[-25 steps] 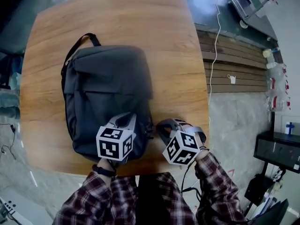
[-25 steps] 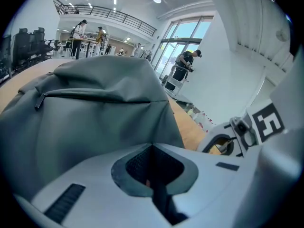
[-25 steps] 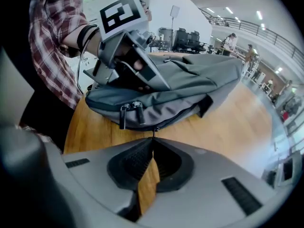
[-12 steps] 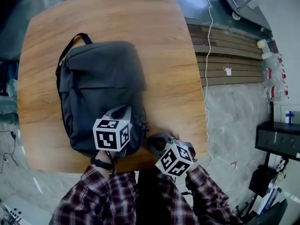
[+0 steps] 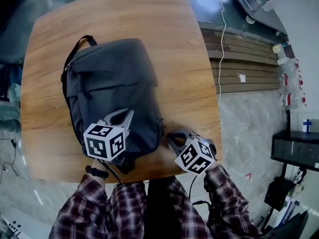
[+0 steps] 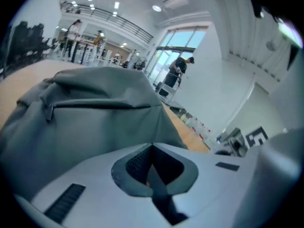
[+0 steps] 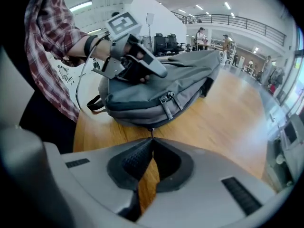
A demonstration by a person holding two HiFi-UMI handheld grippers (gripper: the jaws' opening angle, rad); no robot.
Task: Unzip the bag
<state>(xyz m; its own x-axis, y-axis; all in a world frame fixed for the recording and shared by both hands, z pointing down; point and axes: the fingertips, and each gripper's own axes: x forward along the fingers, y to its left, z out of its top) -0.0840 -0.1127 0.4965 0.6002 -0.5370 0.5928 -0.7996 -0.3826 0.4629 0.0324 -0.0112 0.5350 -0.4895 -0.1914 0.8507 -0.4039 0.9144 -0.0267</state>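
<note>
Bag [image 5: 112,83] is laid flat on the table [image 5: 189,59], closed, with its handle at the far end. The left gripper [image 5: 125,116] is held over the bag's near part, jaws pressed together and nothing seen between them. The right gripper [image 7: 152,140] is set at the bag's near right corner, on the table's edge side, with its jaws pinched on a small dark pull [image 7: 152,131].

Our left gripper [image 5: 123,116] reaches forward, its jaws pressed together with nothing between them. Our right gripper [image 5: 171,135] sits lower and just beside it, jaws closed on a small pull [image 7: 151,130]. Both forearms [image 5: 92,203], in plaid sleeves, angle in from below.
</note>
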